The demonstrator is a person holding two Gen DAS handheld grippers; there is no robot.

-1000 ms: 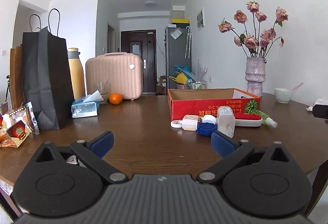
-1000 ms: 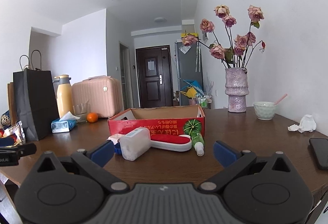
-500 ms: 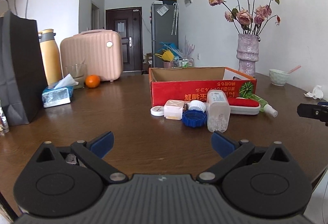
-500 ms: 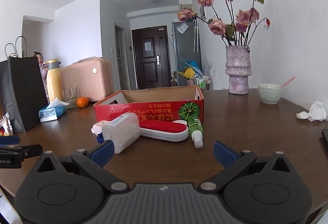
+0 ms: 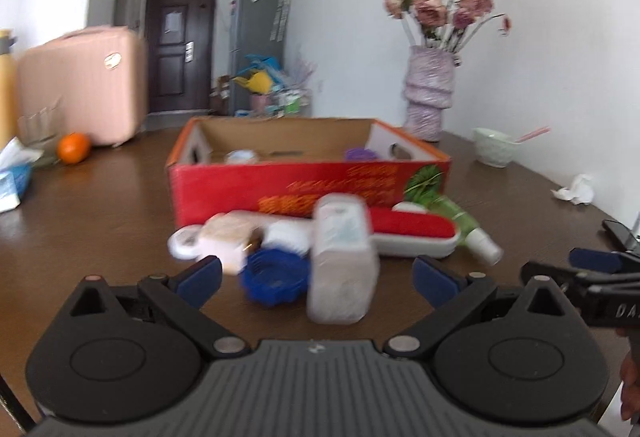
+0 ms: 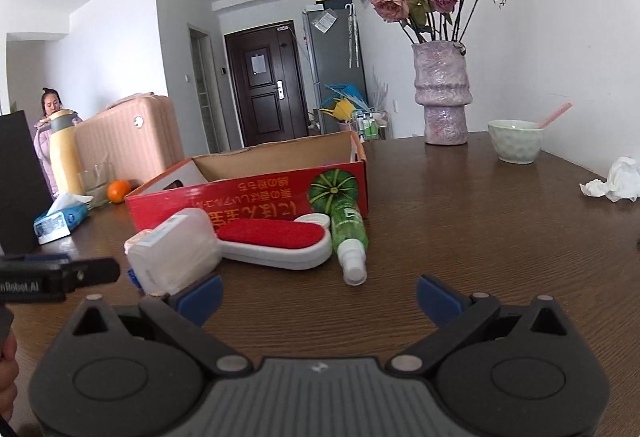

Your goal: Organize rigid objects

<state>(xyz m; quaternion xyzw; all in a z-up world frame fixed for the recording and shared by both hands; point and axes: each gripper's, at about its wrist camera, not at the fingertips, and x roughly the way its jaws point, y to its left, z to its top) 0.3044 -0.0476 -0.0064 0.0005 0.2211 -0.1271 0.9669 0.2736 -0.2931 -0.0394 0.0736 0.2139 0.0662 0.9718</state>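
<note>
Rigid objects lie in a loose cluster on the brown table [image 6: 500,237], touching or just beside the near wall of the red cardboard box [image 5: 308,181]. The cluster includes a translucent plastic container [image 5: 342,261], a blue lid [image 5: 276,277], a red-and-white lint brush [image 6: 276,241] and a green spray bottle [image 6: 348,233].

The left gripper [image 5: 316,273] has its 2 fingers spread wide, holding nothing, with the container and blue lid just ahead between them. The right gripper [image 6: 318,295] is likewise spread and empty, facing the bottle and brush.

Recommended procedure, as a judgement:
1. Approach slowly; the left view is blurred by motion.
2. Centre the container between the left fingers before closing.
3. Grip its flat sides, not its rounded corners.
4. Lift clear of the lid and brush, then lower it into the box, where 2 small items are already visible.
</note>
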